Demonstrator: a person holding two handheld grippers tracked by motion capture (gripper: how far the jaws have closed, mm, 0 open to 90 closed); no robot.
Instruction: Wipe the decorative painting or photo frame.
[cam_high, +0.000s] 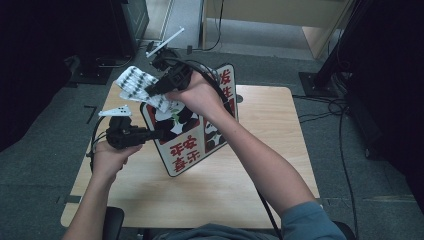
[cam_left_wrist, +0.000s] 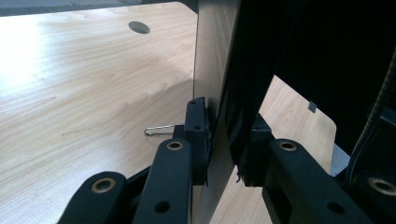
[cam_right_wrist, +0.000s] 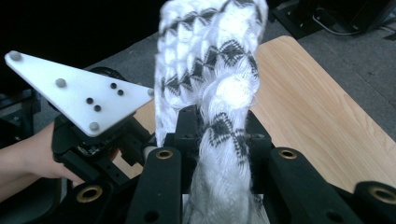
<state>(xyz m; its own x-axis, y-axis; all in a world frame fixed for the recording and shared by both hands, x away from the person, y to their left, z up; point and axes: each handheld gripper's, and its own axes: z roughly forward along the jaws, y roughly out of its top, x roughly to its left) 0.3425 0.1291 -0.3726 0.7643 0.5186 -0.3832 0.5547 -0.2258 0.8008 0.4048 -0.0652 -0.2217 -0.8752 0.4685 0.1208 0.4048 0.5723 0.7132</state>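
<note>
Item: panda-print bag (cam_high: 187, 132), stood upright on the counter (cam_high: 260, 165). Left gripper (cam_high: 157, 132) clamped on the bag's near edge, apparently to steady it. Right gripper (cam_high: 152, 89), above and across the bag, jaws closed on a white patterned cloth (cam_high: 137, 85), likely bound for the bag.

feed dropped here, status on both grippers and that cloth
Left gripper clamped on upright board. Right gripper holds white patterned cloth. Nothing in the way.
</note>
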